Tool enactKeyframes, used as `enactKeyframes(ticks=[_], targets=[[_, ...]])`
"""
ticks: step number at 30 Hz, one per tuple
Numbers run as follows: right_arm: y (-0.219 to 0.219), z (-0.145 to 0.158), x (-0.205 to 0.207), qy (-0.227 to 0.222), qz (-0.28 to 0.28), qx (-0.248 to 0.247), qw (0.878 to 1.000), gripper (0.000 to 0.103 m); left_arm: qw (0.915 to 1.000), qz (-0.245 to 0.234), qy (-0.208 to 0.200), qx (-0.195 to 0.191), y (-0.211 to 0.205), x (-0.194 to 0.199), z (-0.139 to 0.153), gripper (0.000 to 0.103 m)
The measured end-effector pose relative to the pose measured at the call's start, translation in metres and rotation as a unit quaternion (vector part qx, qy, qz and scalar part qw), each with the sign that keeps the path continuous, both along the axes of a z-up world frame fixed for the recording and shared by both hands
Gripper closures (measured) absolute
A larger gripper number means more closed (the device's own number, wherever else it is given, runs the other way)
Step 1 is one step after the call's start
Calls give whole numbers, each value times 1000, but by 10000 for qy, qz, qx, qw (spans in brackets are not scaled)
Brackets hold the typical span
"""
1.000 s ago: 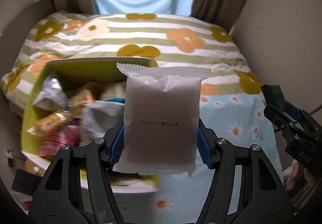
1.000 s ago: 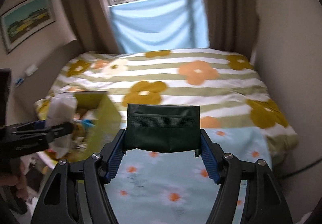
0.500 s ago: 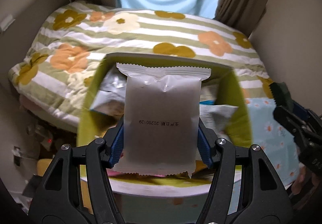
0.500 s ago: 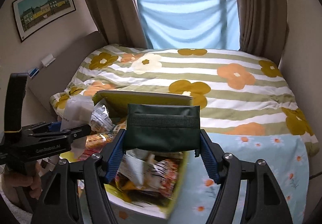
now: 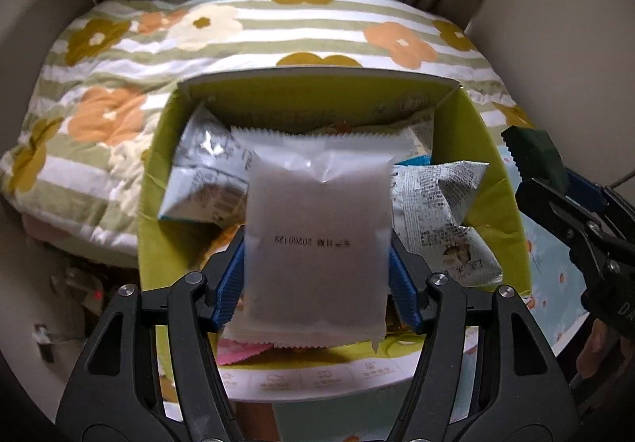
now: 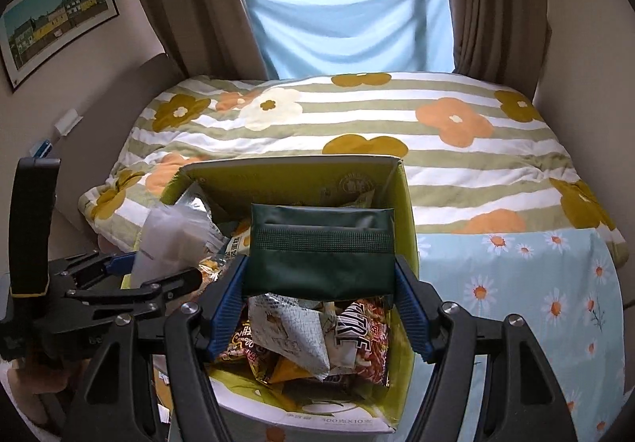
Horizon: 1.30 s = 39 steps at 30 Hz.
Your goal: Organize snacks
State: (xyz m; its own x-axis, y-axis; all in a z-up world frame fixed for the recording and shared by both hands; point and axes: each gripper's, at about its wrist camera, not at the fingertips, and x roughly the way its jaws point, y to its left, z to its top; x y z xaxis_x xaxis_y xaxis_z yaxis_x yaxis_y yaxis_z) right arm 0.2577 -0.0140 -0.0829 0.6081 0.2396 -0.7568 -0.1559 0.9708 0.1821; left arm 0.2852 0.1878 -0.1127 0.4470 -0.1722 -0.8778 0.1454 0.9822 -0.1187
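Observation:
My left gripper (image 5: 317, 275) is shut on a translucent white snack packet (image 5: 317, 235) with a printed date, held upright over the open green box (image 5: 500, 204). My right gripper (image 6: 319, 299) is shut on a dark green packet (image 6: 319, 251), also above the green box (image 6: 408, 212). The box holds several snack bags, among them silver printed ones (image 5: 444, 220) and red and yellow ones (image 6: 357, 343). The right gripper and its green packet (image 5: 535, 152) show at the right edge of the left wrist view. The left gripper (image 6: 158, 275) with the white packet (image 6: 170, 239) shows at the left of the right wrist view.
The box stands on a light blue daisy cloth (image 6: 535, 303) at the foot of a bed with a striped flower quilt (image 6: 357, 124). Curtains and a blue sheet (image 6: 349, 25) hang behind. Walls close in on both sides; a picture (image 6: 55, 25) hangs on the left wall.
Both grippers have moved left over the box, each still holding its packet. The box now sits centred under both views.

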Motion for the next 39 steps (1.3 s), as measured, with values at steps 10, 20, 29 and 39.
enactKeyframes(ticks=[10,20,29,39], targets=[[-6,1,-5,86,104,34,9999,38,9981,213,-500,276,18,-27,34,0],[-2,-10,-17,362,356,87,9987,27,9984,467,-312,-56,29,-38,20,0],[-9,-16,-31,260,-190,-138,9994,3,9989,383,-277,1,27,-44,7,0],[-29,2,-45,101,-424,92,9990,3,9977,386,-563,13,21,-59,25,0]])
